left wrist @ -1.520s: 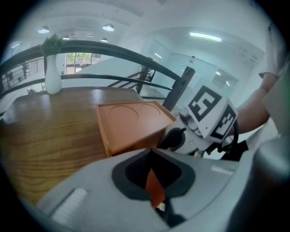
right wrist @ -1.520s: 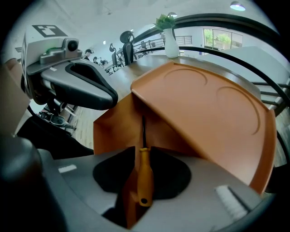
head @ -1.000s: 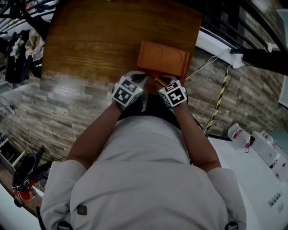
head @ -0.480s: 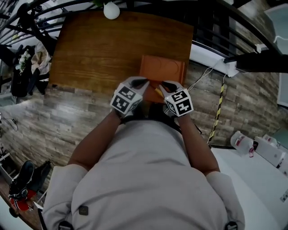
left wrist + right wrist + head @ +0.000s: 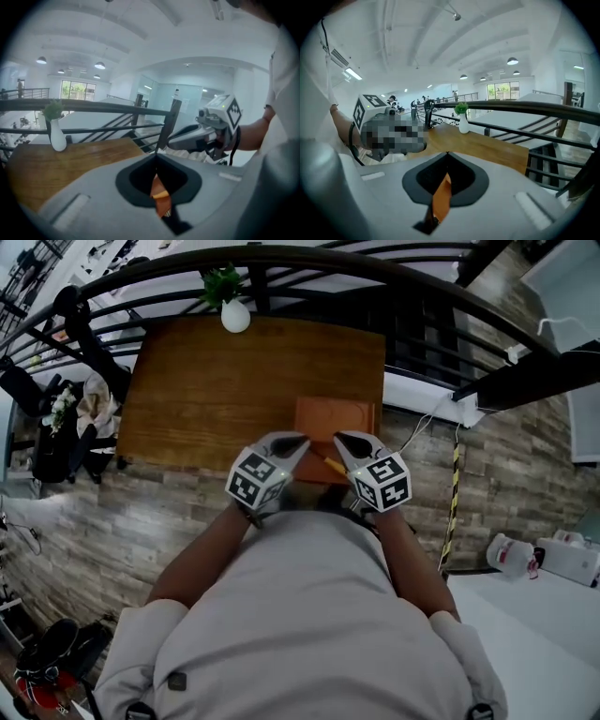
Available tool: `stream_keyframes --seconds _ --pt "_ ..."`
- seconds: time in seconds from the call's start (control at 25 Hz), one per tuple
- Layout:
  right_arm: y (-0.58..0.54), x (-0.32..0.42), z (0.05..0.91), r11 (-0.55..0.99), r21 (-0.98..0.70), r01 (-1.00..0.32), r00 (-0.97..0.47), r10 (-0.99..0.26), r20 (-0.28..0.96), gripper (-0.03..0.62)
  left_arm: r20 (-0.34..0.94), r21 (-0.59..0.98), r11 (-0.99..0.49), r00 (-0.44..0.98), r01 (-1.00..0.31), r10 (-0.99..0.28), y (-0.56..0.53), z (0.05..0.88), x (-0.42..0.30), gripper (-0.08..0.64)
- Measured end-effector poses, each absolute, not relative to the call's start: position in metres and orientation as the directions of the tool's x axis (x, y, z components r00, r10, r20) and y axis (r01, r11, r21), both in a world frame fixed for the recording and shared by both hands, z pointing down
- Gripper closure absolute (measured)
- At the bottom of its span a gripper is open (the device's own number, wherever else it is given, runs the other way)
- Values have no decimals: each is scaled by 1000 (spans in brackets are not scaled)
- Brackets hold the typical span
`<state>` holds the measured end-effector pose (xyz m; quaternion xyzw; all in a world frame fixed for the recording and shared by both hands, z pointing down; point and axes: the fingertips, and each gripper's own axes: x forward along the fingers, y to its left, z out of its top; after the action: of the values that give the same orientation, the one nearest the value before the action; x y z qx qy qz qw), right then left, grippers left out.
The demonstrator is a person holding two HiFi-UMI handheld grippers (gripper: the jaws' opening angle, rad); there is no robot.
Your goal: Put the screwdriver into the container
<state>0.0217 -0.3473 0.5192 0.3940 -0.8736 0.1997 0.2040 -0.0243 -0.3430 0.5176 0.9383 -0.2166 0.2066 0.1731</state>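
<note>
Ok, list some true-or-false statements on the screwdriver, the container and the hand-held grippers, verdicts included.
1. The screwdriver lies inside the container. False: both hand-held grippers hold it, outside the container.
2. A white vase with a plant stands on the table. True.
3. The container is blue. False: it is orange.
4. The right hand-held gripper is shut on the screwdriver. True.
5. The left hand-held gripper is wide open and empty. False: its jaws are closed on the screwdriver.
</note>
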Motion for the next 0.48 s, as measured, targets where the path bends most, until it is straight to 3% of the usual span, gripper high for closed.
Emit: stream_keyframes --seconds 0.48 --pt "-330 16 463 556 -110 -824 -555 -751 358 584 339 168 -838 828 -520 -446 -344 461 -67 557"
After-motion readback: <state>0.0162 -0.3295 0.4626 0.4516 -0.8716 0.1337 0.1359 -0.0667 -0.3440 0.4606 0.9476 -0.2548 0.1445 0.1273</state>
